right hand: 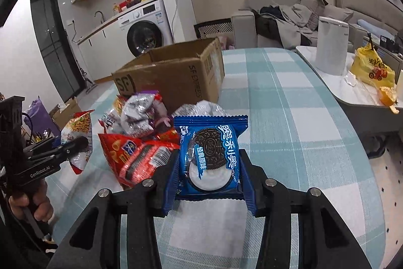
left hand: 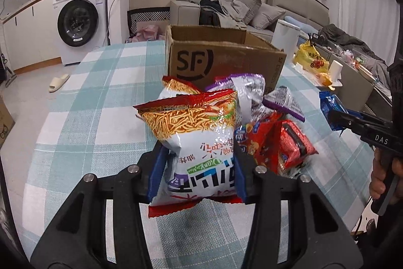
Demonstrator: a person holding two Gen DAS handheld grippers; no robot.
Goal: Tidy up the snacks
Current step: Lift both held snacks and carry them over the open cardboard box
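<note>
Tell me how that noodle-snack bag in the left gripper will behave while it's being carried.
The noodle-snack bag looks puffy and air-filled, so it is probably light for its size. The left gripper pinches only its lower part, so the top may flop or sway. Its film looks glossy, so it could slip. The crisp sticks pictured on it suggest contents that a harder squeeze would likely crush.

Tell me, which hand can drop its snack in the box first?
Probably the left. Its tongs grip the noodle snack bag with the open cardboard box almost straight ahead, just past the snack pile. The right tongs hold the Oreo pack, but the box sits off to their left.
</note>
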